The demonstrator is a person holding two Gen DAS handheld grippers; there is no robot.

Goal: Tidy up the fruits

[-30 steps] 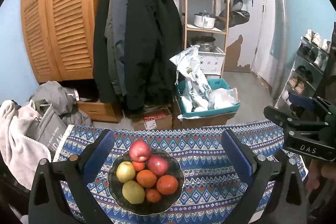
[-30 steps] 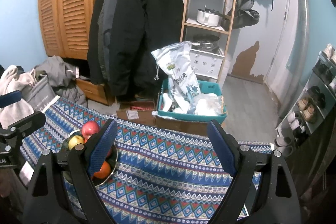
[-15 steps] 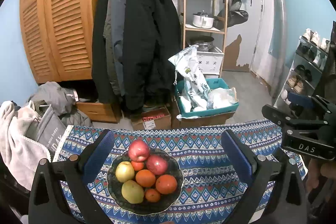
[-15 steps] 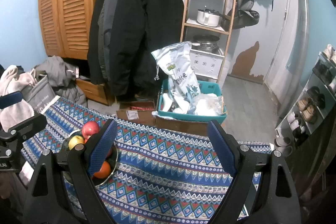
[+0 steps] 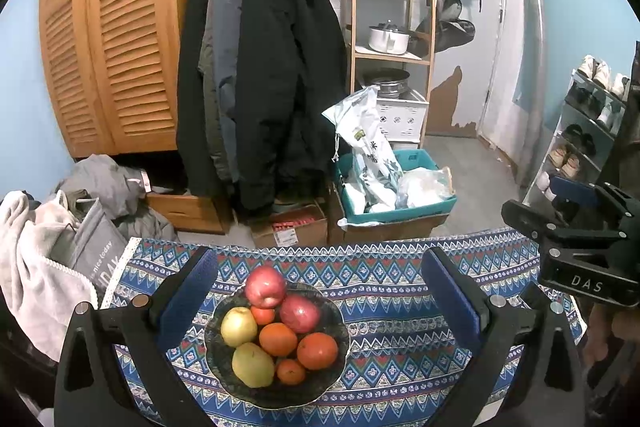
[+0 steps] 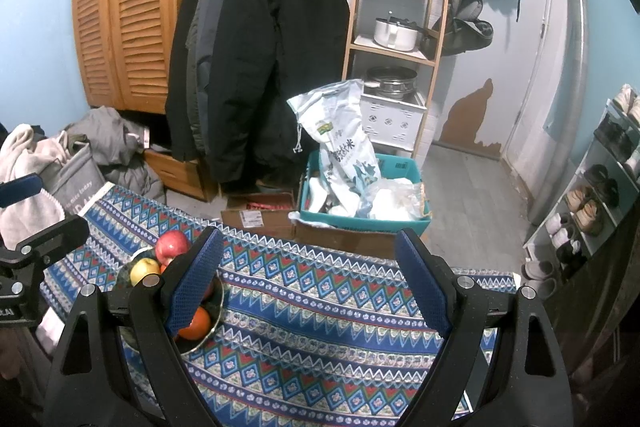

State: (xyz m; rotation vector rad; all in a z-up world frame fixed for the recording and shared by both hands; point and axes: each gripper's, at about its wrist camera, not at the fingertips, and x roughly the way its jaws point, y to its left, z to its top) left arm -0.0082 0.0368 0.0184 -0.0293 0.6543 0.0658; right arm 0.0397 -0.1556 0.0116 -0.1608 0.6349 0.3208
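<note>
The right gripper (image 6: pixel 310 275) is gaping over bare patterned cloth (image 6: pixel 320 311), its near finger hiding much of the dark bowl (image 5: pixel 224 367). The left gripper (image 5: pixel 320 291), also spread, is framing that bowl: two red apples (image 5: pixel 265 286), two yellow-green fruits (image 5: pixel 239 326), four oranges (image 5: pixel 317 350). Black coats (image 5: pixel 276 67) are hanging beyond.

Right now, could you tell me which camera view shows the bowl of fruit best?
The left wrist view: the bowl of fruit sits centred between the open left hand-held gripper, every piece visible. In the right wrist view the bowl lies at the left, largely hidden behind a finger of the right hand-held gripper.
</note>
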